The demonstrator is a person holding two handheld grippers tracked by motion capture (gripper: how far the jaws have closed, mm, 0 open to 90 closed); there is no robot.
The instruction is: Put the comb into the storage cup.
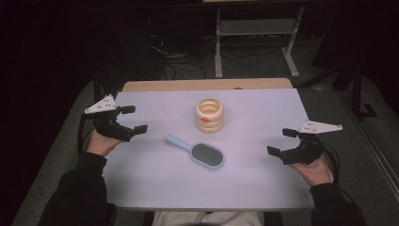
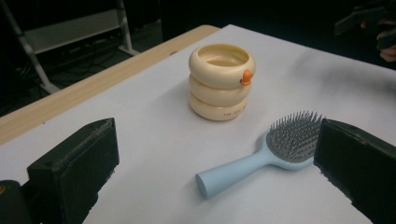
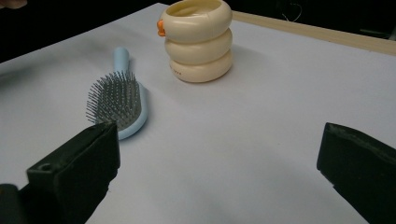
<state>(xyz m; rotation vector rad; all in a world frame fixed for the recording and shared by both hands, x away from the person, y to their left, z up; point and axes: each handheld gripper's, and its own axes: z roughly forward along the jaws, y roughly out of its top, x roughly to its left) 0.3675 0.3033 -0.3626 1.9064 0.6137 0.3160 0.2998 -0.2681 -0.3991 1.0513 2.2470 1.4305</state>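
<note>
Risky from here: a shallow pinch on the hairbrush [image 1: 197,151], bristles up and flat on the white table [image 1: 155,188], likely to skid it sideways or tip the nearby cream ring-stacked holder [image 1: 209,114], itself light-looking and probably easy to topple. Both tools released, jaws spread wide and holding nothing: left gripper [image 1: 131,118] at the left edge, right gripper [image 1: 281,141] at the right. Brush midway between them, well apart from each, pale blue handle toward the left gripper, just in front of the holder.
</note>
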